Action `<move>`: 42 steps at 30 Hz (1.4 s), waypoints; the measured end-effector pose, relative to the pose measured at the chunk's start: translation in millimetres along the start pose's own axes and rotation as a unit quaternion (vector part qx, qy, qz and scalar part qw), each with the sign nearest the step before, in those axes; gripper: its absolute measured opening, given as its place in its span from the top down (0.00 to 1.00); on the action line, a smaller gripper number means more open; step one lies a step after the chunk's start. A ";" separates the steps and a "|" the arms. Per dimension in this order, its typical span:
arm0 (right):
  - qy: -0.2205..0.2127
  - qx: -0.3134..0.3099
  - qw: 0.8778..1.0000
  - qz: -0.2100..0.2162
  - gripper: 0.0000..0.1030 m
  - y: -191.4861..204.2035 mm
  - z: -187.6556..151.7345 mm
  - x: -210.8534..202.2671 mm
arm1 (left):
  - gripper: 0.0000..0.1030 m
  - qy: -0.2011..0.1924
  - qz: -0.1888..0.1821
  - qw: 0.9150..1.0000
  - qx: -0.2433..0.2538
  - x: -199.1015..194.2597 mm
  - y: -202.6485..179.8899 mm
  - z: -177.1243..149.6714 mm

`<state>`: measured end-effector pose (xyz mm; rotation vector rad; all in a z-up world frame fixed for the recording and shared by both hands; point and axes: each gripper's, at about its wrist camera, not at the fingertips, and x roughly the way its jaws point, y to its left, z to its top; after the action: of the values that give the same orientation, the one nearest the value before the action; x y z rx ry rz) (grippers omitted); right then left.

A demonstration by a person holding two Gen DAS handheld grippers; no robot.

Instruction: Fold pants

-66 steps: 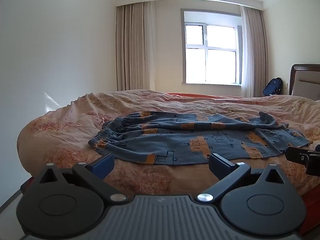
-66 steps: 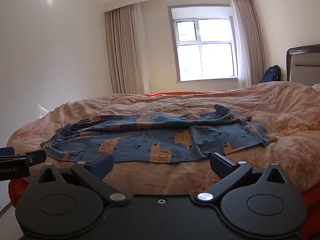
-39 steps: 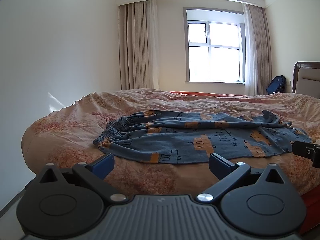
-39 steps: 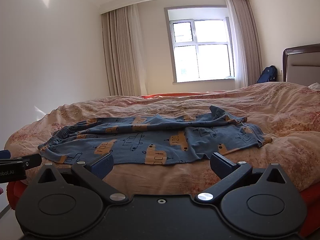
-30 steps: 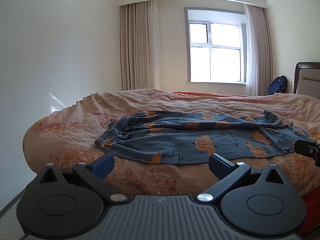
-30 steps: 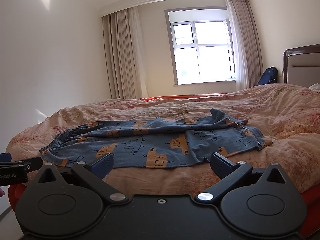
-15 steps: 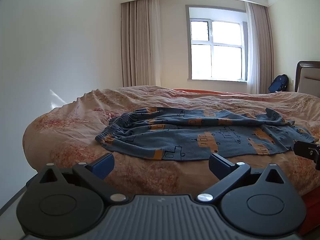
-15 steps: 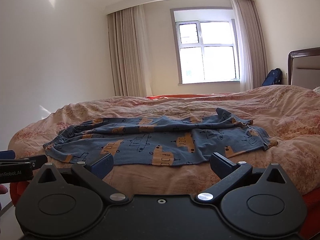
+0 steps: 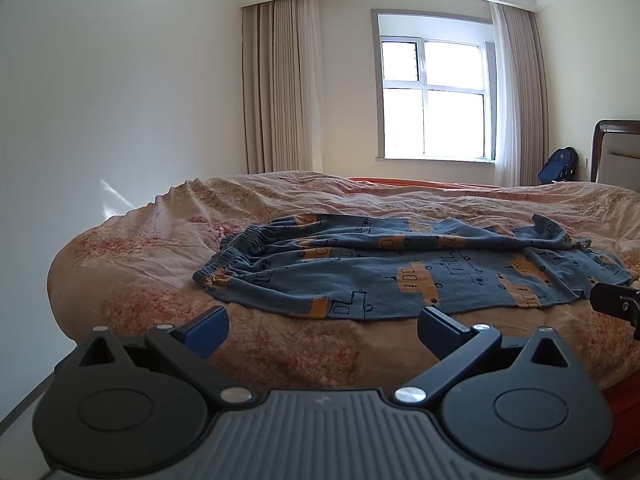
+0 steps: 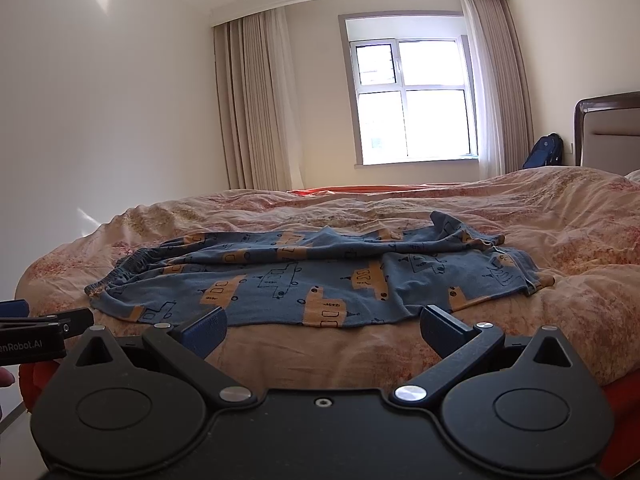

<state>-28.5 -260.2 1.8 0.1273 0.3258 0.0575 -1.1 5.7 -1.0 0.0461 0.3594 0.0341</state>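
Hovering: left claw [image 9: 322, 330], right claw [image 10: 323, 330] both wide, empty; pants [image 10: 312, 280] ahead on bed [image 10: 560, 232]. Risk: pinching quilt with hem, dragging both.

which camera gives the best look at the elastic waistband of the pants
The left wrist view. The waistband lies nearer that camera, so the gathered elastic edge of the pants reads clearly. The right wrist view shows the same waistband smaller, off at the left end of the pants, with less detail.
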 end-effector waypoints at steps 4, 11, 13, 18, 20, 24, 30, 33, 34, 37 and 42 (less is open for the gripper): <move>0.000 0.001 1.000 0.000 0.00 0.0 -0.4 -0.5 | 0.00 0.000 0.000 1.000 0.000 0.2 0.0 -0.1; 0.000 0.001 1.000 0.001 0.00 -0.8 -1.0 -0.6 | 0.00 0.000 0.000 1.000 0.000 -0.1 0.1 -0.4; 0.000 0.001 1.000 0.001 0.00 -1.1 -1.6 -1.1 | 0.00 0.000 0.000 1.000 0.000 -0.2 0.0 -0.4; 0.000 0.001 1.000 0.001 0.00 -0.8 -1.7 -1.2 | 0.00 0.000 0.000 1.000 0.000 -0.3 0.0 -0.6; 0.000 0.001 1.000 0.001 0.00 -0.7 -1.7 -1.1 | 0.00 0.000 0.000 1.000 0.000 -0.2 0.2 -0.6; 0.000 0.001 1.000 0.001 0.00 -0.6 -1.5 -1.0 | 0.00 0.000 -0.001 1.000 0.000 -0.1 0.2 -0.4; 0.000 0.001 1.000 0.001 0.00 -0.4 -1.6 -1.0 | 0.00 0.000 -0.001 1.000 0.000 -0.2 0.2 -0.5; 0.000 0.001 1.000 0.001 0.00 -0.4 -1.5 -1.0 | 0.00 0.001 -0.001 1.000 -0.001 0.0 0.5 -0.6; 0.000 0.001 1.000 0.001 0.00 -0.4 -1.6 -1.0 | 0.00 0.002 -0.001 1.000 -0.001 0.3 1.1 -1.0; 0.001 0.000 1.000 0.003 0.00 1.3 -3.1 -1.2 | 0.00 0.009 -0.003 1.000 0.002 3.8 3.2 -0.6; 0.025 -0.007 0.999 0.023 0.00 2.1 0.4 8.9 | 0.00 0.028 0.003 0.999 0.016 24.8 5.8 10.9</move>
<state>-20.0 -257.5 -0.4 0.1189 0.3727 0.1082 25.8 12.0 0.7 0.0789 0.4152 0.0350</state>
